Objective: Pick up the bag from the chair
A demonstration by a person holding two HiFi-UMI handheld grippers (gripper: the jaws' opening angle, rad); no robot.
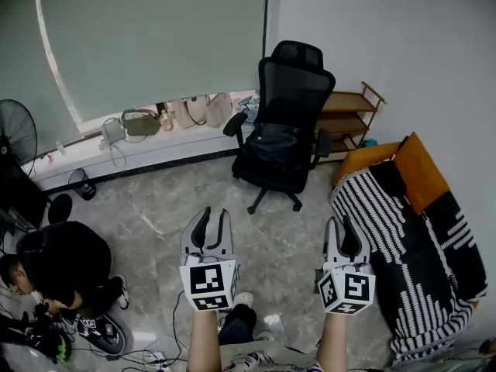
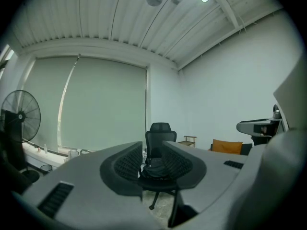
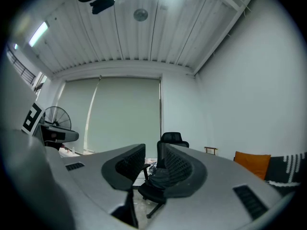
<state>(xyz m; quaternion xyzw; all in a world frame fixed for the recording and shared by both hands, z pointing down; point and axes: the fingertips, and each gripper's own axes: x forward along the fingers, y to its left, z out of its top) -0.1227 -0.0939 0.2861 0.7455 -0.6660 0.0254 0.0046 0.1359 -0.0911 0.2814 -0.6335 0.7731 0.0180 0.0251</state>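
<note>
Centrally, a dark bag (image 1: 270, 140) lies slumped on the seat of a black mesh office chair (image 1: 293, 76). The chair stands on a grey, marble-patterned floor (image 1: 155, 215), close to the far wall. Behind it, a low window ledge (image 1: 139, 149) carries several handbags (image 1: 205, 108) below a drawn pale blind (image 1: 155, 37). Right of the chair, a wooden shelf (image 1: 350, 107) stands against the white wall. Nearer, a sofa (image 1: 372, 208) with a black-and-white striped cover and an orange cushion (image 1: 418, 169) fills the right edge. At the left edge are a standing fan (image 1: 15, 130) and a person (image 1: 58, 262) crouched among cables on the floor. Bare floor lies open between the grippers and the chair's wheeled base. The left gripper (image 1: 214, 217) and right gripper (image 1: 342, 225) are held level, side by side and apart from each other. Both are well short of the chair and point toward it. In each gripper view the jaws stand narrowly apart with nothing between them, and the chair and bag show through the gap.
</note>
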